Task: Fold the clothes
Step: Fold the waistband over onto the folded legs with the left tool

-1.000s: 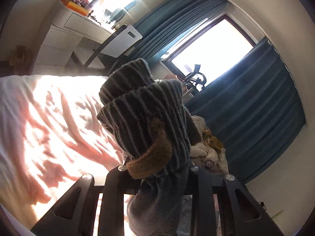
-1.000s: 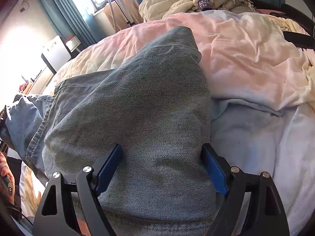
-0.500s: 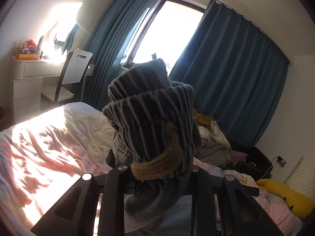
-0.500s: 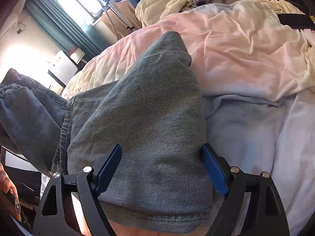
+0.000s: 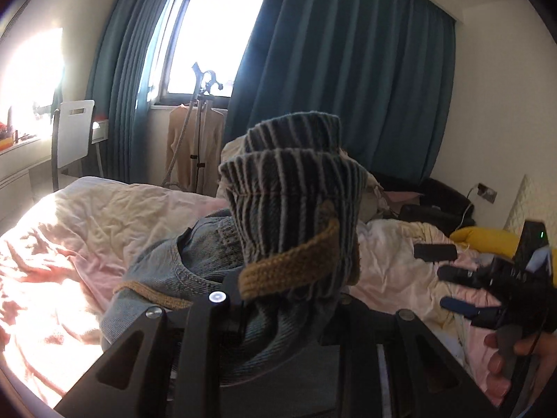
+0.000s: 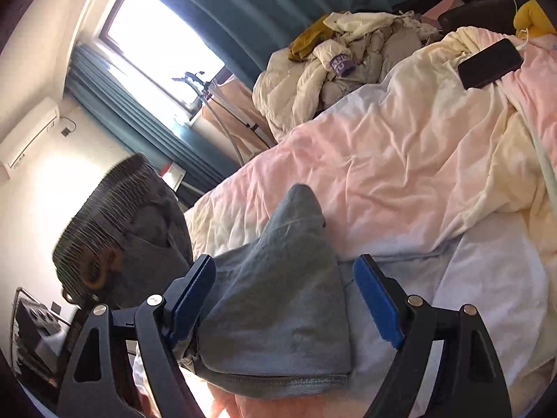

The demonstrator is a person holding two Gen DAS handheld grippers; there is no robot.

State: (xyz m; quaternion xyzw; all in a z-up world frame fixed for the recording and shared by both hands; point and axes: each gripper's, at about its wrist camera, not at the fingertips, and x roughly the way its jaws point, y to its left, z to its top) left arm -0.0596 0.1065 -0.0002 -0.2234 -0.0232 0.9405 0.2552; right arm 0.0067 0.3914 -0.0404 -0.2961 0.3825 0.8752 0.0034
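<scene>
Left claw (image 5: 282, 299) clenched on jeans (image 6: 278, 299); right claw (image 6: 285, 299) released, astride denim.

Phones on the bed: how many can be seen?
1: a dark phone lies on the quilt near the yellow pillow. Bedding folds may hide others.

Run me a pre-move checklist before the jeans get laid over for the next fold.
1. Left gripper clamped on the ribbed waistband of the jeans: ok.
2. Right gripper holding cloth: not ok; jaws stand wide around the denim leg, pads not pressing.
3. Waistband lifted off the bed: ok in the right wrist view.
4. Landing area on the pink duvet free of objects near the jeans: ok; the phone lies farther back.
5. Leg lying flat without twists: cannot tell; its near end is bunched.
</scene>
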